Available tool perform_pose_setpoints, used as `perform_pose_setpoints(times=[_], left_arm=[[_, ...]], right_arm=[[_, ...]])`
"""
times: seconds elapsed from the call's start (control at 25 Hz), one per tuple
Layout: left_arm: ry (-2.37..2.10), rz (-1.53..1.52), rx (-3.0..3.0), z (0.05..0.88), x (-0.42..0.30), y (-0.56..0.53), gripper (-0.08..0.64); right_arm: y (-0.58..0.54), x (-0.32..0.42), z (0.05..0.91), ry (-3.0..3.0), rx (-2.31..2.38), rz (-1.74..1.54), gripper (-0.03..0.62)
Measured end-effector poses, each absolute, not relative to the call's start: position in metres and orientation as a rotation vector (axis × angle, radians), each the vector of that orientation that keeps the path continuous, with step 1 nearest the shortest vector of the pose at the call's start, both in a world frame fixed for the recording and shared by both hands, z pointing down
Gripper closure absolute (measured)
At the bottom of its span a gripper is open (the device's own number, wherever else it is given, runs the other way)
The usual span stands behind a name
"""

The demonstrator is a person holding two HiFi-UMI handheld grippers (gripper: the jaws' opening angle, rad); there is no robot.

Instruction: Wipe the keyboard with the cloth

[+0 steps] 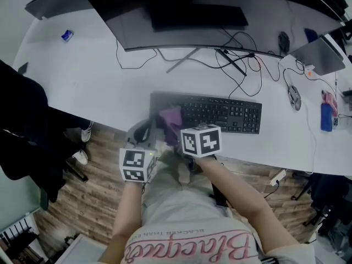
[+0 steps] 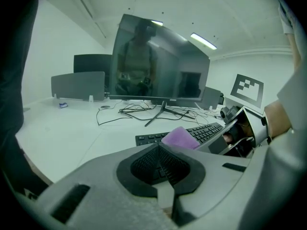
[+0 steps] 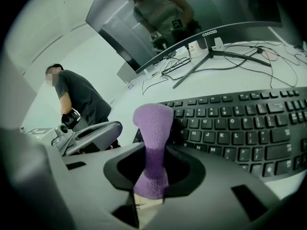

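One white desk (image 1: pixel 82 81) carries a curved monitor (image 1: pixel 209 21) and, near its front edge, a black keyboard (image 1: pixel 220 114). The right gripper (image 3: pixel 152 174) pinches a purple cloth (image 3: pixel 152 128), with the bunched end poking out over the keyboard's left end, probably ready to drag across the keys; contact unclear. The left gripper (image 2: pixel 160 164) is just beside it, jaws pressed together on nothing, likely parked clear.

cloth (image 3: pixel 152 124): fuzzy purple fabric | keyboard (image 3: pixel 240 123): matt black plastic | desk (image 1: pixel 82 76): smooth white | floor (image 1: pixel 99 197): wood planks
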State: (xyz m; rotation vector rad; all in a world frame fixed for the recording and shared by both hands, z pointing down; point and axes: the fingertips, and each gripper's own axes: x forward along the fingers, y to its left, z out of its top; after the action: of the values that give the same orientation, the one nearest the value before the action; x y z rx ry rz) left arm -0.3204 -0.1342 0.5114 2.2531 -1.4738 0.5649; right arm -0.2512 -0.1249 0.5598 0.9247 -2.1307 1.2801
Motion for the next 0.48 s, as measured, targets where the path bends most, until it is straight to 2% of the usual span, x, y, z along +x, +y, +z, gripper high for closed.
perform_pose_setpoints(times=[0.48], left_arm=[[-1.429,0.565,2.292,0.511,-0.272,-0.134,0.554]], right_arm=[[-0.123,-0.2,0.56,-2.107,0.983,1.227,0.502]])
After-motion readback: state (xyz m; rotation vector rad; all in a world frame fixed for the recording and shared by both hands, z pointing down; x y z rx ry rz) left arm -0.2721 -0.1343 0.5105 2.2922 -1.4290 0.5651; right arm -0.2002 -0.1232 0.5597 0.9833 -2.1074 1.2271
